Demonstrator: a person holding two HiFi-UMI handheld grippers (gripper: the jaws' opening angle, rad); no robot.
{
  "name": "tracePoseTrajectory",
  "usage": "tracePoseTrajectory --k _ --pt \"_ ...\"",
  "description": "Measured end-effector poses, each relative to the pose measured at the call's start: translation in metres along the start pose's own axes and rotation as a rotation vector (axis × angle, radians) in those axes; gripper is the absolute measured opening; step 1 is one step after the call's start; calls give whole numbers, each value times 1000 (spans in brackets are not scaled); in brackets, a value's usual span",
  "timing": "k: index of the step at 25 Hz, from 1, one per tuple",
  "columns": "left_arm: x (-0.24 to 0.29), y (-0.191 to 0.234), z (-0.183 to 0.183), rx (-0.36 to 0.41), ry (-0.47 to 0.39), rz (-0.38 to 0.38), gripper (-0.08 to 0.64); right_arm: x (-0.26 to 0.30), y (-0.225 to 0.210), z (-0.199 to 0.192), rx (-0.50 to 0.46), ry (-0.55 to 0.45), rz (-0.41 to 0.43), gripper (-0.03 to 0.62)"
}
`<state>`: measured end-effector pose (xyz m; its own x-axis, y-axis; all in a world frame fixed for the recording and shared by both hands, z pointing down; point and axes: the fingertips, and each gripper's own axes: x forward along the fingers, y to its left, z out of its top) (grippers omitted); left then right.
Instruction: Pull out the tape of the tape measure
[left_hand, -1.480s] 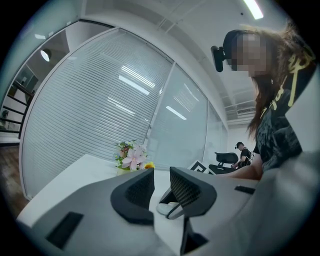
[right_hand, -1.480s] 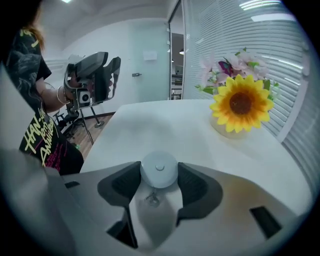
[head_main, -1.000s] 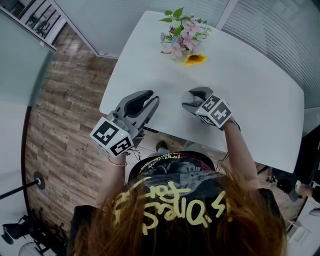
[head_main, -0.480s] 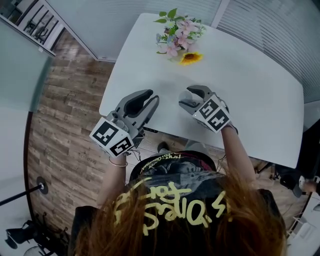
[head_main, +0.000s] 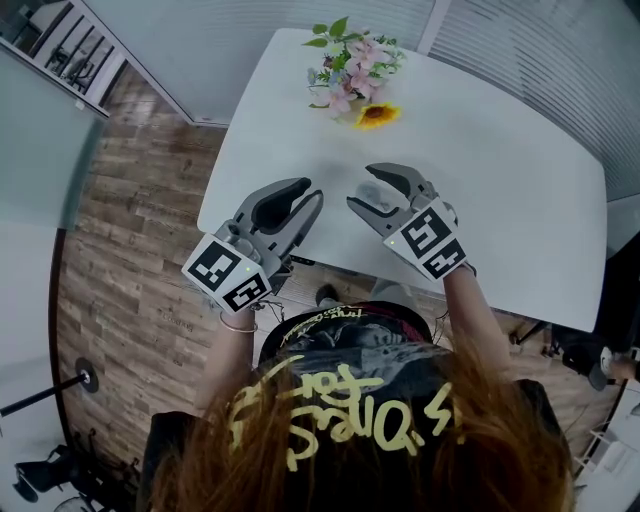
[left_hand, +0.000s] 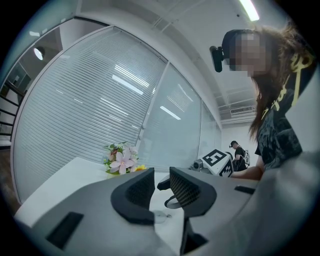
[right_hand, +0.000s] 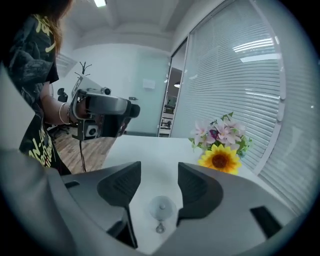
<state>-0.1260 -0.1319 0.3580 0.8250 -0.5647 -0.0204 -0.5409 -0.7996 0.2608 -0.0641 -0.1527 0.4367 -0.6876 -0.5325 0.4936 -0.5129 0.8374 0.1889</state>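
**Left gripper** (left_hand: 159, 186): the jaws are being held a narrow gap apart, and nothing is being pinched between the ribbed pads. In the head view it is being carried left of centre, over the near left edge of the table (head_main: 500, 180). Its tips are being pointed toward the upper right, and the left cube (head_main: 228, 275) is being turned up toward the camera.

**Right gripper** (right_hand: 159, 175): the jaws are being held wider apart, the pads are being left bare, and nothing is being gripped. In the head view it is being held just right of centre, above the tabletop. Its tips are being aimed toward the upper left, and the right cube (head_main: 430, 240) is being shown behind them.

**Tape measure** (right_hand: 161, 206): a small round pale case with a little ring at its lower edge is being shown lying flat on the table. It is being seen low in the gap between the right gripper's jaws and is being touched by neither pad. A like pale disc is being shown low between the left gripper's jaws in the left gripper view. In the head view it is not being made out against the white top.

**Flowers** (head_main: 355, 65): a pink bunch with a sunflower (head_main: 378, 115) is being displayed at the table's far edge, upper centre, well apart from both grippers.

**Surroundings**: a wood floor (head_main: 130, 230) is being shown at the left and slatted blinds (right_hand: 240, 70) at the upper right.
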Motion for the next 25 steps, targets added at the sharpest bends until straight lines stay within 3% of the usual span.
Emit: tracePoseTrajectory --k 10,17,25 --pt "-4 1 3 5 -5 14 84 -22 17 46 -48 -187 -25 235" --pt "-6 0 8 16 -16 20 84 -44 14 74 35 -339 -49 235" --pt "-8 -2 12 23 -31 22 84 -64 10 89 39 -446 -77 219"
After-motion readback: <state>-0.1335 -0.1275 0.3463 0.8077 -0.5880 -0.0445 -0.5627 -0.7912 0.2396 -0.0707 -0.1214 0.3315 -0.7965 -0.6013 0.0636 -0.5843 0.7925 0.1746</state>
